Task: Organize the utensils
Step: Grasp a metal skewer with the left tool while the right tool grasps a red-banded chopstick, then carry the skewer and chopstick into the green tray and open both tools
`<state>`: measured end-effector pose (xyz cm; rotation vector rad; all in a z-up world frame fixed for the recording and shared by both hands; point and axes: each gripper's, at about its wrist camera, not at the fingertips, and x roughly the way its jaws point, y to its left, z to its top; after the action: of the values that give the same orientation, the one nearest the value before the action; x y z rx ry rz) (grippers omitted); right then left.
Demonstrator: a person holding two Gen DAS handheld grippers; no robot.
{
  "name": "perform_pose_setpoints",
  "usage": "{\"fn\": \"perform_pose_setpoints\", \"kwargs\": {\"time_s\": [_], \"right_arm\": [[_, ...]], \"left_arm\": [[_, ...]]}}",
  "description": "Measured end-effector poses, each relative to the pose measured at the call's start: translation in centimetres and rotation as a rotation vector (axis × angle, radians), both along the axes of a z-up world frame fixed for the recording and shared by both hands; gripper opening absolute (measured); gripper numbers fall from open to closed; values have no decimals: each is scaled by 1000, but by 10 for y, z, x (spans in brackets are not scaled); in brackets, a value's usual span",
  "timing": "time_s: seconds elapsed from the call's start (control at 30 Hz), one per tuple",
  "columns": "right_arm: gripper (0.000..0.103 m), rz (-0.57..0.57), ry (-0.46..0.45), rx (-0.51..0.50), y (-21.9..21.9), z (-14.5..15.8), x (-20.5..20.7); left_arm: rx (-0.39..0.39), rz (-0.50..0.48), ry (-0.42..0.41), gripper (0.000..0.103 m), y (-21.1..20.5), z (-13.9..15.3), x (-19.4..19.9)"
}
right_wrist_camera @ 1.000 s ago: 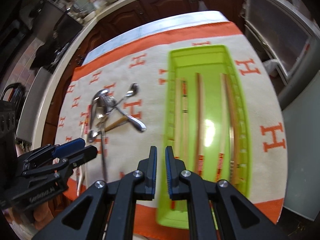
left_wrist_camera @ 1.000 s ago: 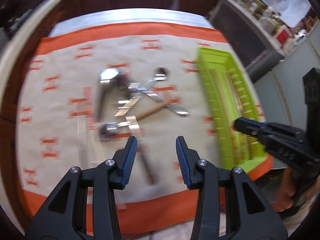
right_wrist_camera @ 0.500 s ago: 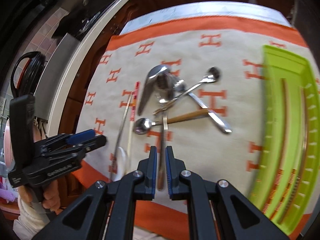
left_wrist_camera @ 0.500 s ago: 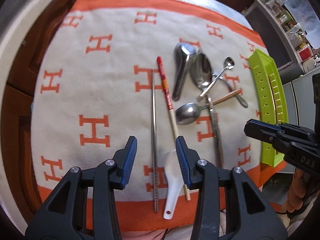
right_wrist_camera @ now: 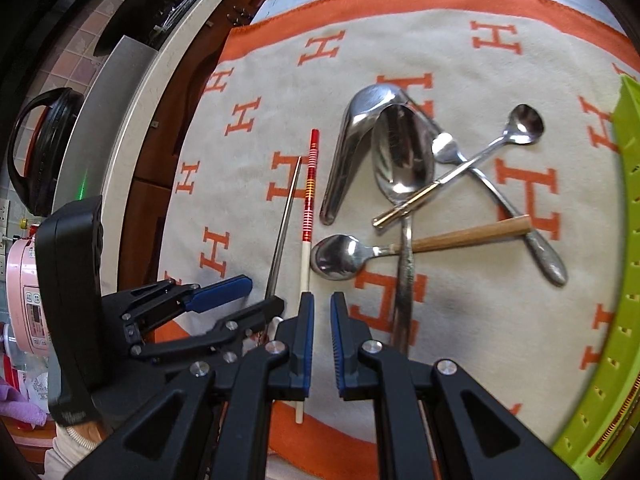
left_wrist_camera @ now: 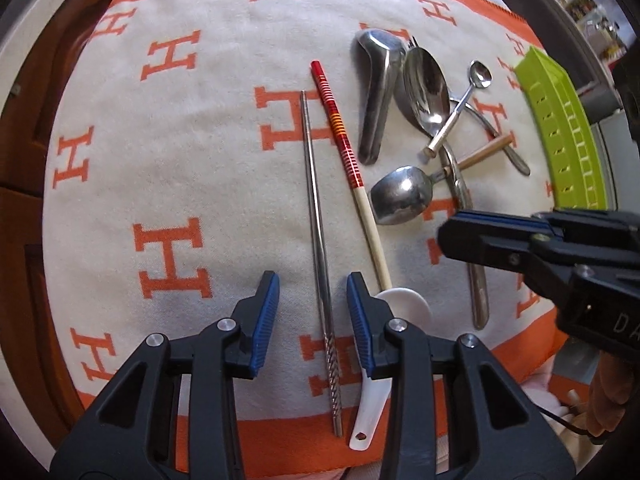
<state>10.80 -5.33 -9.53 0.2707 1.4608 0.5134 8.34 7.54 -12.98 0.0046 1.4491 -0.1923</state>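
A steel chopstick lies on the H-patterned cloth, running between the jaws of my left gripper. Those jaws are closing, and their pads stand clear of it. Right of it lie a red-and-wood chopstick and a white ceramic spoon, partly under the right finger. My right gripper is shut on nothing, just right of the red-and-wood chopstick. A pile of metal spoons lies beyond it. The left gripper shows at the left there.
A lime-green tray holding chopsticks stands along the cloth's right side. The cloth's orange border marks the near table edge. A pink cooker and a black appliance sit off to the left, beyond the counter rim.
Both grippers came down closer to the cloth. The left one moved over the steel chopstick and its jaws narrowed. The right one swung left from above the tray to the chopsticks.
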Motion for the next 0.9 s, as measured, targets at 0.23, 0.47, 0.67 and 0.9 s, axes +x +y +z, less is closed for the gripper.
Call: {"fn": "perform_pose_setpoints", "kwargs": {"time_s": [0.23,0.47,0.67,0.9], "right_arm": [[8,4,27,3,12,-9,6],[8,-4,57,-11,23,-17,12],[8,26,49,-66,41,-20,12],[23,81,-22,-203,68,-20,4]], "left_arm": [[-1,51,-2,4,6,0,1],[-95,158,-8,3,37,1,-8],[-140,207,-11,3,53,3,-21],[-158,228,-36,3,56,9,-29]]}}
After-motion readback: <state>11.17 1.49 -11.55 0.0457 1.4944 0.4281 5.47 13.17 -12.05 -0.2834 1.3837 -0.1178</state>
